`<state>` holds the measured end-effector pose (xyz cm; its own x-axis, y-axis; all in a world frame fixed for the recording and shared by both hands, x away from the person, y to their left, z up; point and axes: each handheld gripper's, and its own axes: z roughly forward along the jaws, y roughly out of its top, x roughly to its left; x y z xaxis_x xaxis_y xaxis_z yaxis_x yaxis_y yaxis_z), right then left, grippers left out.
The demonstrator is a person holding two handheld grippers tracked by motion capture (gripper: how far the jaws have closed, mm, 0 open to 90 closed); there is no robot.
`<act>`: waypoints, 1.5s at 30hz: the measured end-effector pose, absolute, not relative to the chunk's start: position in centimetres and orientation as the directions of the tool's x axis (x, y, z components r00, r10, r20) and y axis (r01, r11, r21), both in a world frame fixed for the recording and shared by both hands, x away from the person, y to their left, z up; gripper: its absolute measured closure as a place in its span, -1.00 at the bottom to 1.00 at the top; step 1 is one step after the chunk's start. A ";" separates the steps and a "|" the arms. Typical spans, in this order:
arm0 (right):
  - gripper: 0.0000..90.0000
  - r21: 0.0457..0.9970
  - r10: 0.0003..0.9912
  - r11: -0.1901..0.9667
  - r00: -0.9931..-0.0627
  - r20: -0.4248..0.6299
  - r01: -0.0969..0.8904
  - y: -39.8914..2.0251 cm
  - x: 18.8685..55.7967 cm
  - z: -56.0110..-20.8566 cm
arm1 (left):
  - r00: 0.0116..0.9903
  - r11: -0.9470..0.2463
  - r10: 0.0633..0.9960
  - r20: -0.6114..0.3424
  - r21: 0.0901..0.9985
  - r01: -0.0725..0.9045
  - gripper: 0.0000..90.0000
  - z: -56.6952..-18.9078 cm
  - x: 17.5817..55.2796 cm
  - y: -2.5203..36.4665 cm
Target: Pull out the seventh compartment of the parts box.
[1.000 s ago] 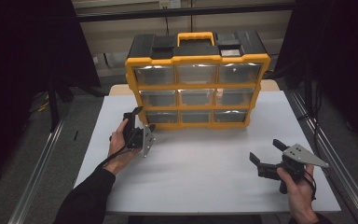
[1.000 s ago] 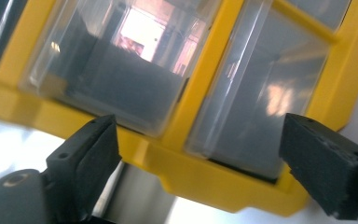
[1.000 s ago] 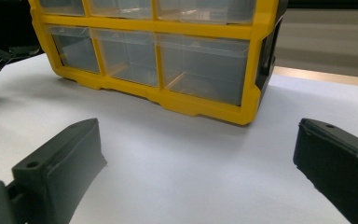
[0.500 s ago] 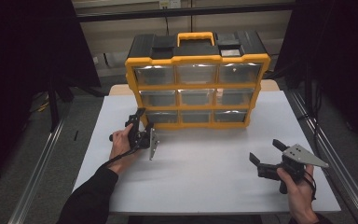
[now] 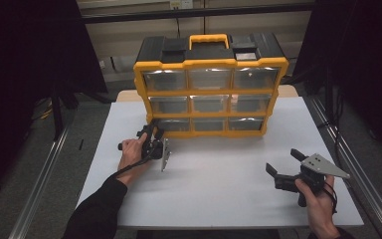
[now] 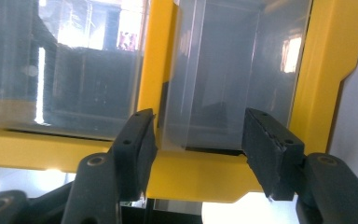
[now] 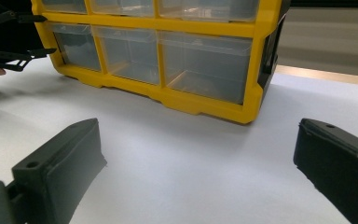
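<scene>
- Yellow-framed plastic organizer cabinet [image 5: 210, 84] with a black top, a yellow carry handle and three rows of three clear drawers stands upright at the far middle of the white tabletop [image 5: 219, 189].
- I hold a black two-jaw gripper in each hand.
- My left gripper [image 5: 151, 133] sits at the cabinet's bottom left corner, tipped on its side so its grey plate faces right.
- In the left gripper view, this gripper [image 6: 198, 135] has its jaws open at a medium spread, one on each side of the clear bottom-left drawer [image 6: 214, 74]. Whether the jaws touch the drawer I cannot tell.
- That drawer looks drawn slightly forward of the yellow frame.
- My left hand [image 5: 132, 152] rests on the tabletop just in front of the cabinet.
- My right gripper [image 5: 284, 168] is near the tabletop's front right corner, well apart from the cabinet, held in my right hand [image 5: 318, 201].
- Its jaws are spread wide and hold nothing, pointing towards the cabinet's lower right side.
</scene>
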<state>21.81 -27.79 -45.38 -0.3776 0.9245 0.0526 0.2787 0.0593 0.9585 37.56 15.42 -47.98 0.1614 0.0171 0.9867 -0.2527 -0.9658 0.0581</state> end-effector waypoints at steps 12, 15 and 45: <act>-0.99 0.957 0.926 0.067 -0.374 0.046 0.284 -27.8 21.9 -45.4 | 0.139 -0.965 0.021 0.990 0.056 -0.255 0.41 -47.8 37.7 15.3; -0.99 0.956 0.926 0.066 -0.374 0.048 0.286 -27.8 21.9 -45.4 | 0.118 -0.971 -0.035 0.992 -0.005 -0.240 0.42 -47.9 37.7 15.1; -0.98 0.959 0.922 0.061 -0.383 0.052 0.278 -27.9 21.8 -45.4 | 0.083 -0.962 0.006 0.997 0.029 -0.272 0.73 -47.8 37.7 15.5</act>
